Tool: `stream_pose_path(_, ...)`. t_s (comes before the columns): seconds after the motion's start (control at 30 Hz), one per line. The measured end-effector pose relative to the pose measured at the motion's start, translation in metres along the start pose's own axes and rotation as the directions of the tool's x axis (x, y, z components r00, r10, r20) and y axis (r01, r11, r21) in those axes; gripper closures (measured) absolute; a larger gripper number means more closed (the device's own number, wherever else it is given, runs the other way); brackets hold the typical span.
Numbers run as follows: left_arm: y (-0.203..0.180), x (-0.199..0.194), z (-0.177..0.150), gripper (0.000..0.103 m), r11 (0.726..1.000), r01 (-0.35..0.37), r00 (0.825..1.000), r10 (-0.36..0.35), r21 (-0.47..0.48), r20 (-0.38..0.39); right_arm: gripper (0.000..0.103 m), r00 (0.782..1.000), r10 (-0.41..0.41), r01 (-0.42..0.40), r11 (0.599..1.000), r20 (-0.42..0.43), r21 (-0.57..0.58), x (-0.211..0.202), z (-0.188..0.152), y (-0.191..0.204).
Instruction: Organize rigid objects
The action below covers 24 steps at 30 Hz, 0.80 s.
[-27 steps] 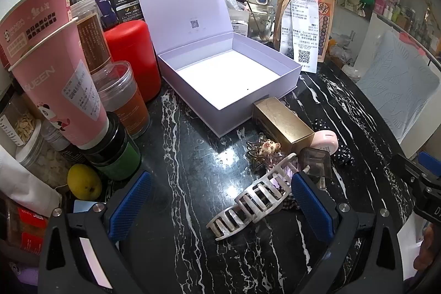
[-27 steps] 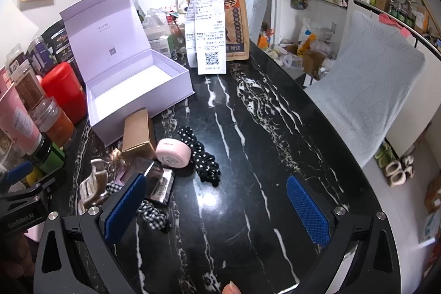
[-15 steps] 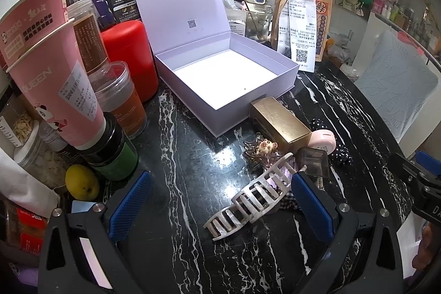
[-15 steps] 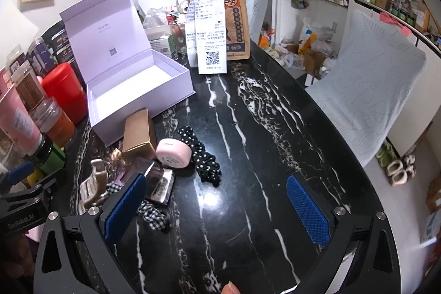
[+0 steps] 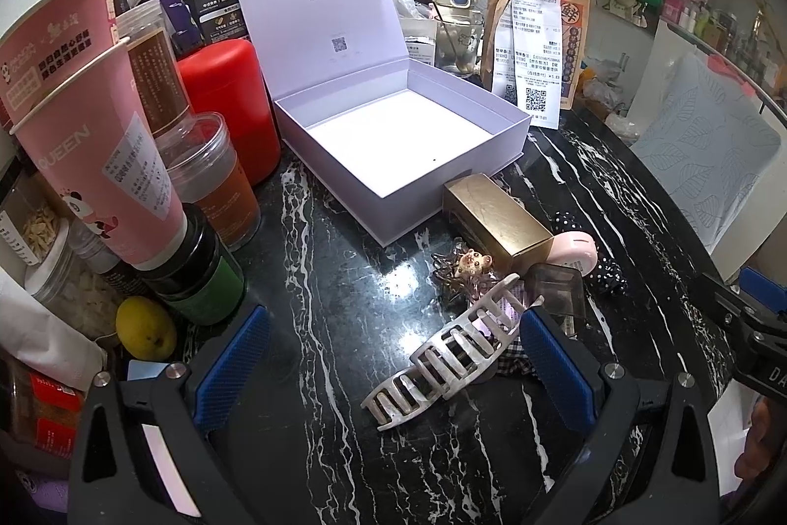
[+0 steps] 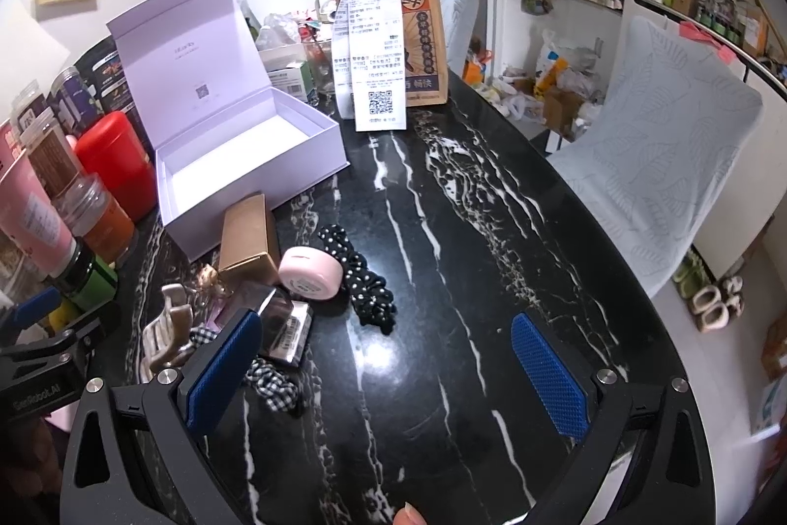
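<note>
1. The black marble table (image 6: 442, 230) carries everything; my lilac gift box (image 5: 403, 146) sits open and empty at its far side.
2. Just before the box lie a gold carton (image 5: 497, 220), a pink round case (image 6: 310, 274) and a white claw clip (image 5: 442, 353).
3. My left gripper (image 5: 393, 362) and right gripper (image 6: 383, 372) both hang spread, holding nothing. I judge nothing is packed yet; next I must lower onto the clip.

Both our grippers spread wide
Left gripper (image 5: 393, 370) and right gripper (image 6: 386, 370) tilt downward, fingers (image 6: 551, 370) gripping nothing.
</note>
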<state>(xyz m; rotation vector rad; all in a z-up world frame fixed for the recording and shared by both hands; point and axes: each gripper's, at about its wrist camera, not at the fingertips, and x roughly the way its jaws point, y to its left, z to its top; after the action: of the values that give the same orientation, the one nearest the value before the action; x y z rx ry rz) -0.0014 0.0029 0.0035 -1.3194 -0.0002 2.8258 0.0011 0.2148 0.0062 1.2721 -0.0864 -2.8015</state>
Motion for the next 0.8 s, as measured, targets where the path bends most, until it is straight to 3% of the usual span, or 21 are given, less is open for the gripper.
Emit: stream_pose_path(0.8,-0.0013,-0.0002,-0.0002,0.0,1.0,-0.011,1.0,0.011,-0.015,0.004,0.0,1.0,0.003,-0.003,1.0,0.0,-0.001,0.0005,-0.0001,0.0002)
